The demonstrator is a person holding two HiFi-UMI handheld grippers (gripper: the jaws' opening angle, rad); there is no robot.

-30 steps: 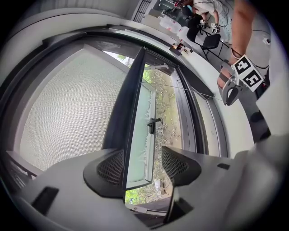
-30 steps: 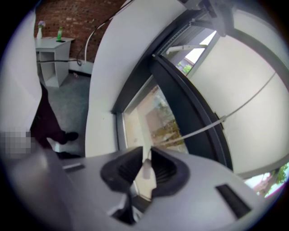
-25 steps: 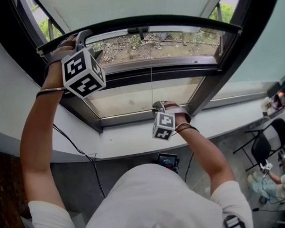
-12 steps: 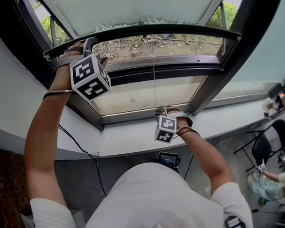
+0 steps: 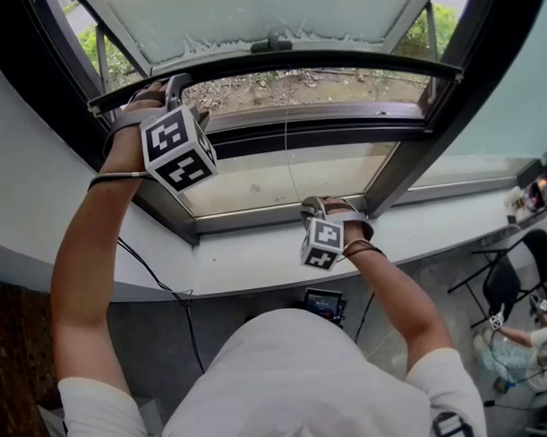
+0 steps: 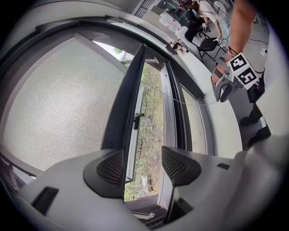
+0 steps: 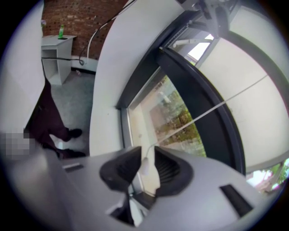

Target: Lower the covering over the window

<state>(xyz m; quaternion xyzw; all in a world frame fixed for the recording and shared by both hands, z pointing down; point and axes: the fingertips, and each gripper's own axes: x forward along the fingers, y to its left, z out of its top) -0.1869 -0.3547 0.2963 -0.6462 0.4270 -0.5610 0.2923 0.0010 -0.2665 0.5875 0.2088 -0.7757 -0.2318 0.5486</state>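
A pale mesh blind (image 5: 249,17) hangs over the open window and ends in a dark bottom bar (image 5: 340,58). My left gripper (image 5: 166,87) is at the bar's left end. In the left gripper view the bar (image 6: 131,103) runs in against the left pad, with daylight across the rest of the gap of the left gripper (image 6: 142,167). A thin cord (image 5: 289,159) drops from the bar to my right gripper (image 5: 311,205) above the sill. The right gripper (image 7: 146,169) has a white cord pull (image 7: 146,166) between its pads. Its jaws have just been opening slightly.
A white window sill (image 5: 257,258) runs below the frame, and a black cable (image 5: 159,289) hangs down the wall. A person sits at the far right (image 5: 529,348) beside a black chair (image 5: 508,277). A white shelf (image 7: 56,49) stands by a brick wall.
The dark bar and the blind have come lower over the window. My left gripper has sunk with the bar, and the right gripper has dropped a little with the cord.
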